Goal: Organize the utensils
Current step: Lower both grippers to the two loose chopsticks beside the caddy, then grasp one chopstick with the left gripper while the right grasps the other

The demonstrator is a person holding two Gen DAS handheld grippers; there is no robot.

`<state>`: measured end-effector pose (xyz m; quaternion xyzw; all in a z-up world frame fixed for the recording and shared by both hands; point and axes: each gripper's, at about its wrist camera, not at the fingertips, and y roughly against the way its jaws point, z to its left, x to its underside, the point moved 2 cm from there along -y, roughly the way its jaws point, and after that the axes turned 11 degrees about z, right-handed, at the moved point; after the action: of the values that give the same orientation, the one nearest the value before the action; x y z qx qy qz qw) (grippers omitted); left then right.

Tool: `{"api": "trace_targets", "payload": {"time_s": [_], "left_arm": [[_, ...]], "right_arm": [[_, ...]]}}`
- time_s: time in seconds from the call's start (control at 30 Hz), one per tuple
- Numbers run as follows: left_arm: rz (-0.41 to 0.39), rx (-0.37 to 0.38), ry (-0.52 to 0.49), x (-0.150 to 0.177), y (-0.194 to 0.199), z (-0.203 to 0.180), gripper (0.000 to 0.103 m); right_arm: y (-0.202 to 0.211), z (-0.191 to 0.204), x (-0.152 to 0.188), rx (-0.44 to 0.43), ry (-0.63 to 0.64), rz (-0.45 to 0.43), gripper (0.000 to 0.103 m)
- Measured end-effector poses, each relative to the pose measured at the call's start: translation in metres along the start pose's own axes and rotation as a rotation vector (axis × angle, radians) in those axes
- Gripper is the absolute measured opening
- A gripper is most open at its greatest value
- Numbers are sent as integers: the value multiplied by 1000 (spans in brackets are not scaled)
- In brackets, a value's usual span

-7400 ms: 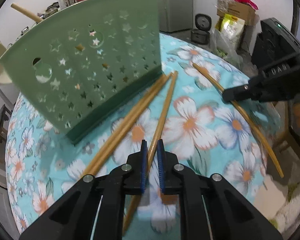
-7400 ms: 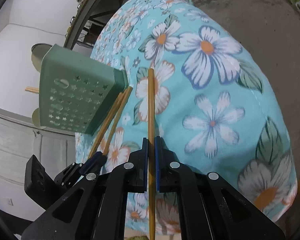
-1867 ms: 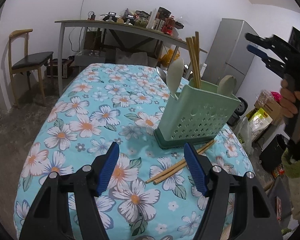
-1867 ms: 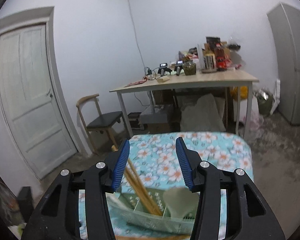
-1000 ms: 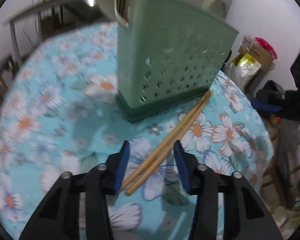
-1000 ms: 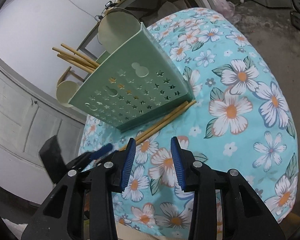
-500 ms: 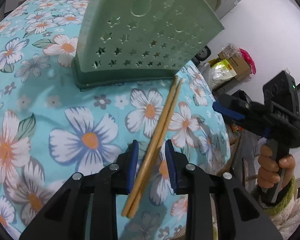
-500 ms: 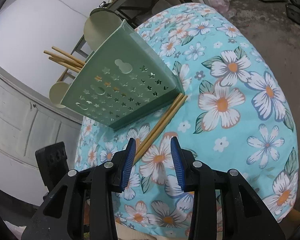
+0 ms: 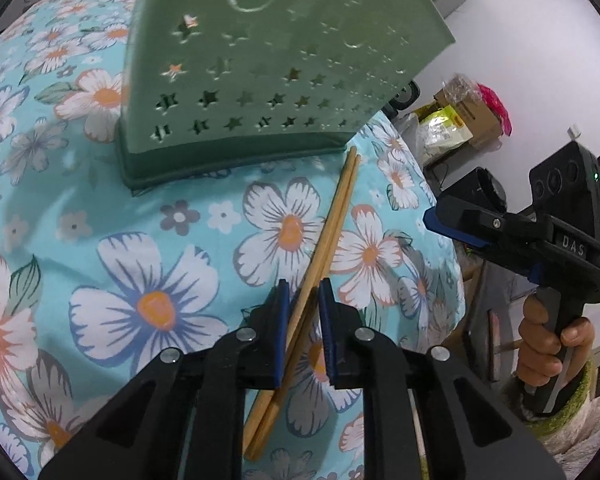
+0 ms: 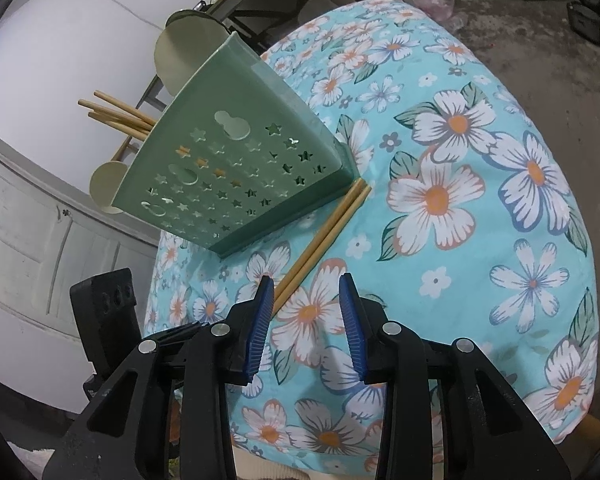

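The chopsticks [image 9: 327,240] ran lengthwise between the closing left claw [image 9: 303,332]; pads not yet pressing. Right claw [image 10: 306,322] hung open, empty.

Green holder [image 10: 236,168] blocks the far side; flowered cloth [image 10: 480,208] to its right lies open
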<state>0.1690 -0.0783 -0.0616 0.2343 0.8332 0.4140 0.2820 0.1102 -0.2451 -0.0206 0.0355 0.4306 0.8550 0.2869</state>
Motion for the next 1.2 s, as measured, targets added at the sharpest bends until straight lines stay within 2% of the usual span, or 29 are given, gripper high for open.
{"api": "trace_targets", "payload": {"time_s": [0.23, 0.5, 0.63, 0.93, 1.03, 1.13, 1.2], "left_arm": [[-20, 29, 26, 1, 0, 1, 11], [-99, 70, 28, 6, 21, -4, 9], [-139, 49, 37, 10, 33, -1, 9], [-171, -33, 9, 22, 36, 4, 10], [-166, -69, 3, 23, 31, 4, 10], [-155, -98, 16, 24, 26, 9, 5], [-147, -82, 38, 25, 25, 16, 5]], "right_arm": [[-9, -4, 1, -12, -24, 25, 31], [-30, -6, -2, -43, -64, 81, 31], [-43, -4, -6, -34, -78, 97, 31], [-66, 10, -23, 69, -66, 67, 31], [-72, 17, -24, 152, -29, 49, 22], [-77, 21, -25, 181, -13, 42, 18], [-80, 24, -23, 189, 1, 42, 17]]}}
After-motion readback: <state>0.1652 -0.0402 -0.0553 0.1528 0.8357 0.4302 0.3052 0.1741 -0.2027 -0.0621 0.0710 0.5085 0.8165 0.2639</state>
